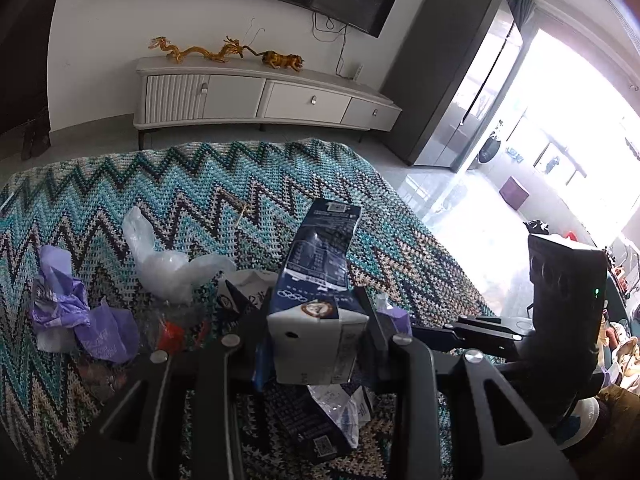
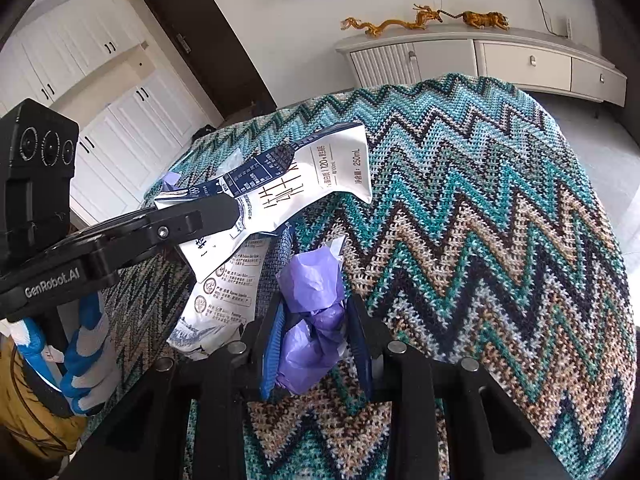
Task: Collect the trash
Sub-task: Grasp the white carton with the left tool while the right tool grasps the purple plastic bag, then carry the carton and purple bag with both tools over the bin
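Flattened milk carton [image 1: 316, 300] is clamped by left gripper [image 1: 316, 340]; purple wrapper [image 2: 314, 320] is seemingly pinched by right gripper [image 2: 316, 340] on zigzag blanket [image 2: 500, 240].

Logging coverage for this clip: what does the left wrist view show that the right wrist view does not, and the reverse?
Left wrist only: a clear plastic bag, red scrap, a bright window and dark cabinet. Right wrist only: white cupboards, a dark door, the gloved hand on the left gripper. Both: the flattened milk carton held by the left gripper, purple wrappers in the right gripper, the zigzag blanket.
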Motion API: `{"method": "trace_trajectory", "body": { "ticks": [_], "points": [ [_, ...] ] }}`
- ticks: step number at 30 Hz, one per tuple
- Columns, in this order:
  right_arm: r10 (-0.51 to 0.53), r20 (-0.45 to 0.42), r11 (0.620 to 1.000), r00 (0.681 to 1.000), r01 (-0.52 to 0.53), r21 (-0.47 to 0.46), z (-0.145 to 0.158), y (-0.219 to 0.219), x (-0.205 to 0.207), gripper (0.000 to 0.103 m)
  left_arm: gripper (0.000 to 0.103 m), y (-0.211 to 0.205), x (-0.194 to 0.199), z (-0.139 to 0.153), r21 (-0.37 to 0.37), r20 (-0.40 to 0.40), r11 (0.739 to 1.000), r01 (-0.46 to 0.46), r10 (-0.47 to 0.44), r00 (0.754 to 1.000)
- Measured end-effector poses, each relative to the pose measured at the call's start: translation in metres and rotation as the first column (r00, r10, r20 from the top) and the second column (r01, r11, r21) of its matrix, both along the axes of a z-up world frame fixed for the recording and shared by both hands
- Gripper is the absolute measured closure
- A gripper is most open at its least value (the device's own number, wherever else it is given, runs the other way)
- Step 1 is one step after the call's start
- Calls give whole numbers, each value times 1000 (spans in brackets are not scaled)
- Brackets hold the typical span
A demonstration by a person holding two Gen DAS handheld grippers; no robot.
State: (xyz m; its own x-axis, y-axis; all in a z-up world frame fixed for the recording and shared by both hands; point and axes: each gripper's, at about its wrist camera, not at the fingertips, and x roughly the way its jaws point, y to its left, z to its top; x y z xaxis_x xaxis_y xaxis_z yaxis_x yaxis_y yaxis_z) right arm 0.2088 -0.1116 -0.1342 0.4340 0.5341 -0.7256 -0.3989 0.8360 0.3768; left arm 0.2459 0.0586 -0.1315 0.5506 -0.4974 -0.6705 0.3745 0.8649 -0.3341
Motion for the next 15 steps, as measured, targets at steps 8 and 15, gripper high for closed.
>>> {"method": "trace_trajectory", "body": {
  "ticks": [8, 15],
  "points": [
    [-35, 63, 999, 997, 34, 17, 29, -24, -37, 74, 70, 2, -45, 43, 14, 115, 999, -37, 35, 993],
    [-57, 153, 998, 987, 56, 13, 71, -36, -81, 74, 70, 4, -100, 78, 30, 216, 996, -82, 73, 974]
  ]
}}
